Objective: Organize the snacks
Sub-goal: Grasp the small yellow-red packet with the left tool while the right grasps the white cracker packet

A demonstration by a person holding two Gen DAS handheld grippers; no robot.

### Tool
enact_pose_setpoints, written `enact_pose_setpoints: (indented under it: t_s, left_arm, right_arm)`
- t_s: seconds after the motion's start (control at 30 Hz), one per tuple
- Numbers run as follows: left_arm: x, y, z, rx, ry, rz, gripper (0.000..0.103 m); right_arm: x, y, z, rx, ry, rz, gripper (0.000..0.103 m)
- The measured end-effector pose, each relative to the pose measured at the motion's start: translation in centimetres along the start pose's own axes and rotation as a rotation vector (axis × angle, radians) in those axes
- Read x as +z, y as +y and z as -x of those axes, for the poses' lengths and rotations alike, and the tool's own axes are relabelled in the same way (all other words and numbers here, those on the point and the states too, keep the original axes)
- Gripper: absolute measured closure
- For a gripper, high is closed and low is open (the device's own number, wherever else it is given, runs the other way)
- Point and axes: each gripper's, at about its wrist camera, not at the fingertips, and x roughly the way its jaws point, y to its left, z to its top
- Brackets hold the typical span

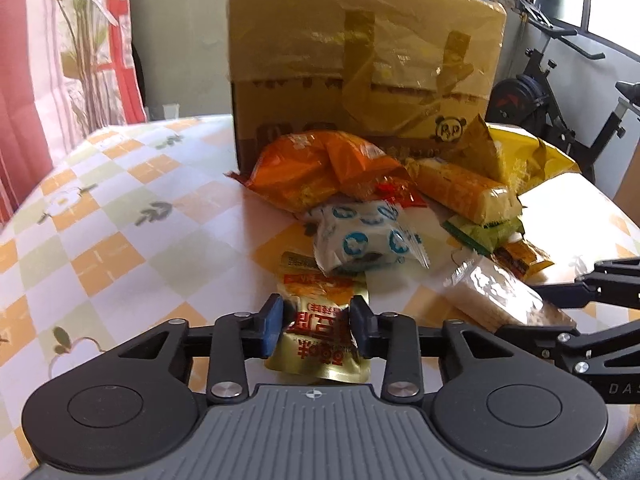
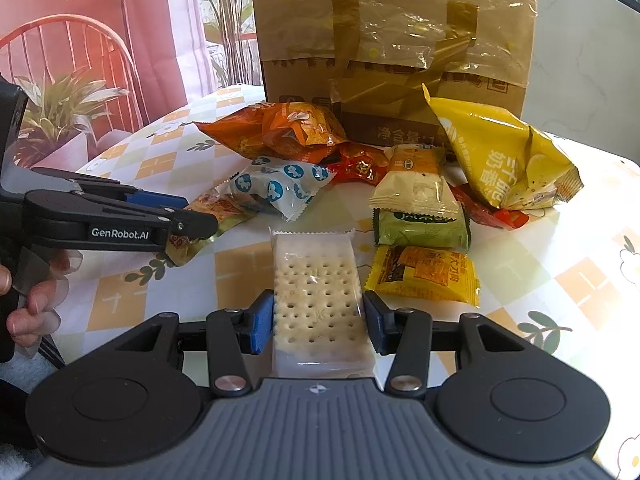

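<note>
Two grippers each straddle a snack on the checked table (image 1: 120,208), in front of a taped box (image 1: 360,52) with the rest of the pile at its foot. The left gripper (image 1: 316,326) has its pads against the sides of a gold pouch (image 1: 320,340), clamped on it as far as the left view tells. The right gripper (image 2: 319,320) is closed on a clear cracker pack (image 2: 316,292), a pad on each long side.

The step in hand looks like lifting both packets clear of the heap for sorting. To do it well, each should rise straight before moving sideways, since the pouch's far end lies under a white wrapper with blue dots (image 1: 360,240) and could drag it along. The crackers are brittle, so the grip needs to be only firm enough to carry. The two tools are near each other and should part as they lift.

Only the right view shows the person's hand (image 2: 32,300) on the left tool's handle, a yellow chip bag (image 2: 504,160) in full, and a small yellow packet (image 2: 424,276) just beside the crackers. Only the left view shows how the pouch sits between its pads.
</note>
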Motion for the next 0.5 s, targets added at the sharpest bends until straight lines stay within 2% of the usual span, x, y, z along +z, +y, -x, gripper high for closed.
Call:
enact_pose_setpoints:
  t_s: [0.5]
  left_arm:
    - [-0.56,0.61,0.46,-0.015,0.005,0.001,0.063]
  right_arm:
    - [-0.29,-0.16,0.14,0.014,-0.016,-0.021,0.054]
